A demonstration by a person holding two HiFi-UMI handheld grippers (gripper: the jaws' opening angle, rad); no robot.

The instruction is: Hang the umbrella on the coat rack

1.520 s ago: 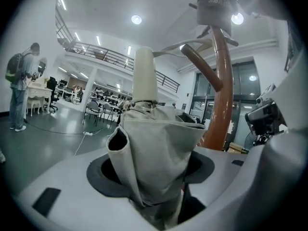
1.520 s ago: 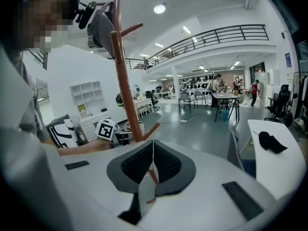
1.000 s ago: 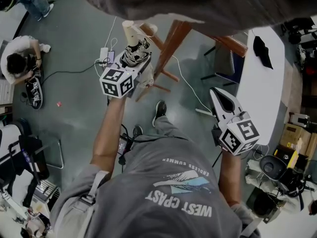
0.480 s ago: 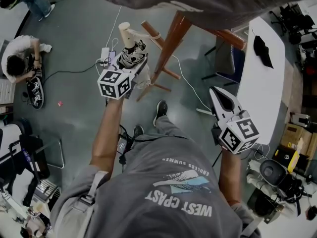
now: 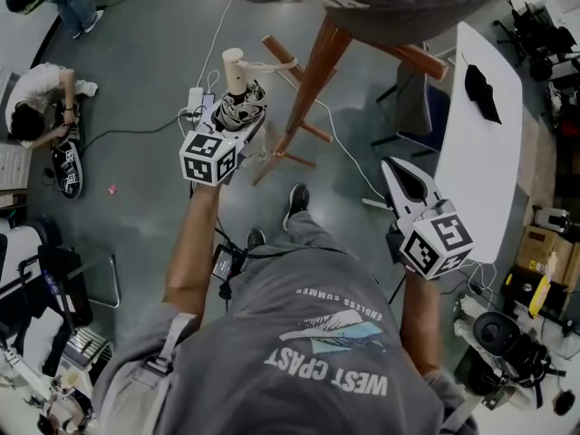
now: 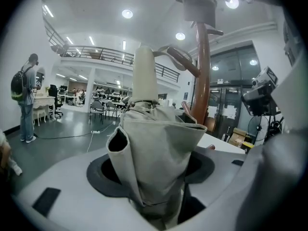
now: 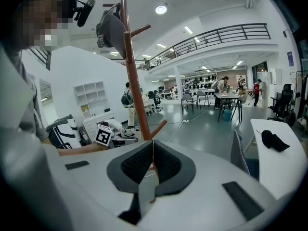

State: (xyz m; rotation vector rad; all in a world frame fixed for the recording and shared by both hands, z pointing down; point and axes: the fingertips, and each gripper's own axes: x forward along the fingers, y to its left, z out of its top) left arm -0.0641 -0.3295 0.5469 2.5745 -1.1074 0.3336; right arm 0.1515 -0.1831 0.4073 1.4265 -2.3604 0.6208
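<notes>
My left gripper (image 5: 237, 120) has its jaws spread wide and clamped on the folded beige umbrella (image 6: 156, 148). The umbrella's pale handle sticks out ahead of the jaws, just beside the brown coat rack (image 5: 308, 89). My right gripper (image 5: 403, 181) hangs off to the side, jaws pressed together, nothing in them.

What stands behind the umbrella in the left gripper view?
The brown coat rack, with a dark cap on top. The umbrella hides the rack's lower part and base.
</notes>
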